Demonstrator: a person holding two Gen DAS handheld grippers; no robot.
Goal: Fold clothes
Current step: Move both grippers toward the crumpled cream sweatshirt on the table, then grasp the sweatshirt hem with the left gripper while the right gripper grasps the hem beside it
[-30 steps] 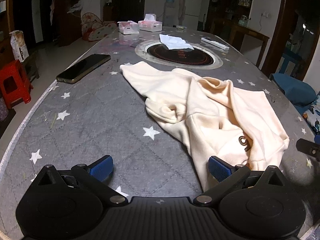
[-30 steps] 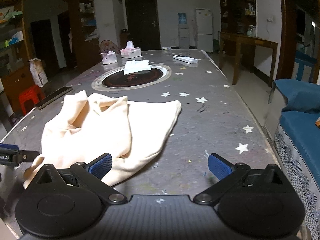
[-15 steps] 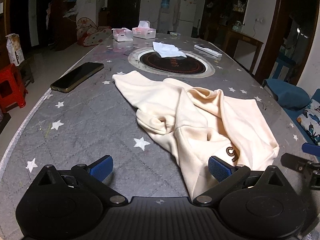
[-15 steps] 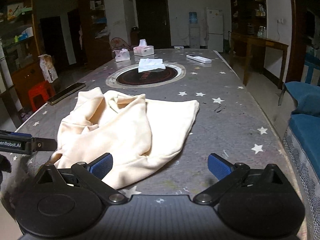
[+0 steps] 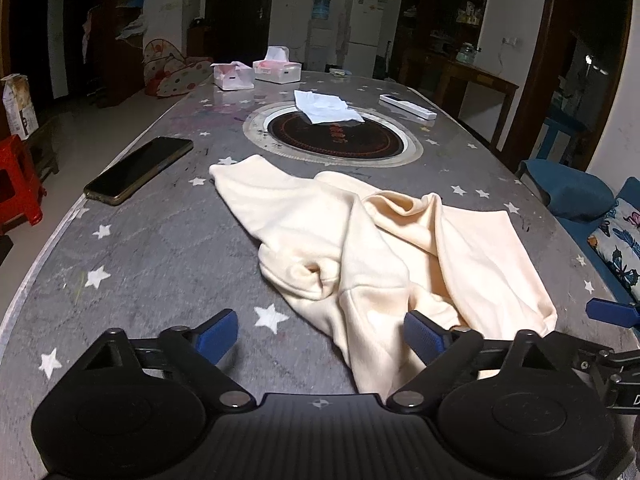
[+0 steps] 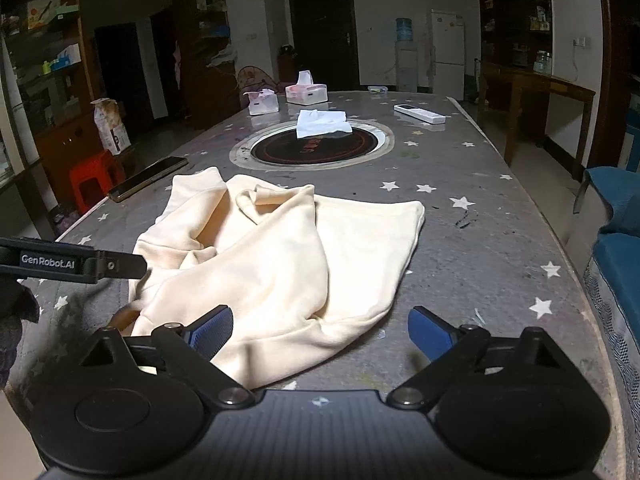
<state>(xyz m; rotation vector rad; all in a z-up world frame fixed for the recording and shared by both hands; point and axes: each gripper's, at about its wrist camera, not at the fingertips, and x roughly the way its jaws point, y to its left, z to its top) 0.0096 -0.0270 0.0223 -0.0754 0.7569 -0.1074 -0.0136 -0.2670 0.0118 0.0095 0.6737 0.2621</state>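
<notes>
Both grippers, left (image 5: 320, 336) and right (image 6: 320, 334), draw closer over the last second, jaws wide and empty, to the cream garment (image 5: 384, 252) (still rumpled) on the starred table (image 5: 160, 240).

Surface (image 5: 168, 248): grey, quilted lines, scattered white stars. Garment (image 5: 384, 248): plain cream, warmer yellow in the folds. Hob (image 5: 334, 140): black disc with red marks, pale silver ring. Cloth (image 5: 326, 107) on hob: white. Phone (image 5: 140, 170): black, gold edge. Tissue boxes (image 5: 277, 71): white with pink. Remote (image 5: 408, 106): white. Stool (image 5: 18, 184): red. Cushion (image 5: 570, 190): blue; pillow (image 5: 618, 240) beside it has a butterfly print. Fingers (image 5: 218, 334): blue pads on black arms, both grippers; white lettering on left gripper (image 6: 72, 262) body.
</notes>
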